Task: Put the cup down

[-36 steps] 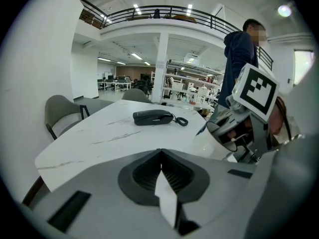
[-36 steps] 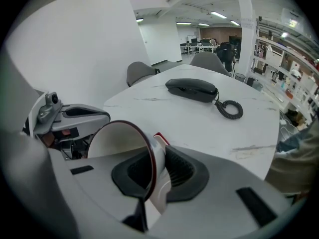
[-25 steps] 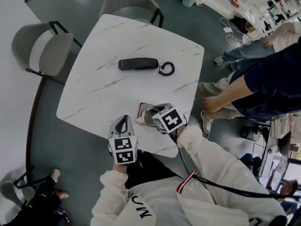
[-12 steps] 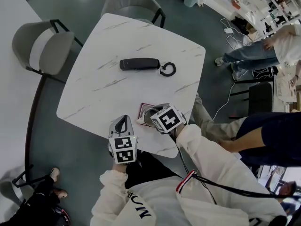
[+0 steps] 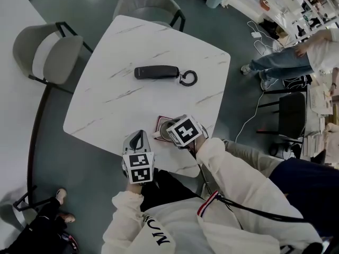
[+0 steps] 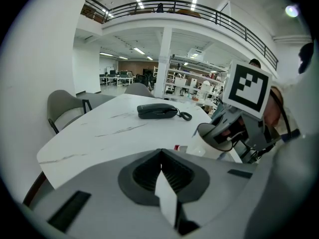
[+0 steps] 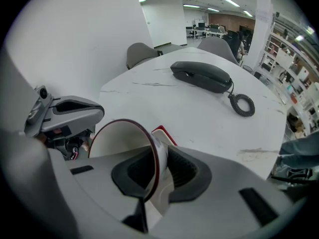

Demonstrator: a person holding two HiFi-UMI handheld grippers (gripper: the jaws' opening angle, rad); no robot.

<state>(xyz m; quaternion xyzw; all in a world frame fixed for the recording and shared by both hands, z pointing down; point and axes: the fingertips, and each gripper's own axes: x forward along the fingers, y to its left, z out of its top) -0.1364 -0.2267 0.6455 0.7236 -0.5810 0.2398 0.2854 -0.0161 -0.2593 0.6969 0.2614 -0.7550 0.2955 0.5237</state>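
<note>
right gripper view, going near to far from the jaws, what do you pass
cup → red-edged coaster → coiled cord → phone handset → grey chair

A white table point(image 5: 106, 105) with grey veins fills the middle of the head view. Above its centre lies a dark phone point(image 5: 155, 72), its coiled cord point(image 5: 188, 78) at the right end. One grey chair point(image 5: 47, 54) stands at the left, another point(image 5: 143, 1) at the top. A person point(image 5: 286, 62) in jeans is at the upper right, above a black seat point(image 5: 293, 115).
</note>
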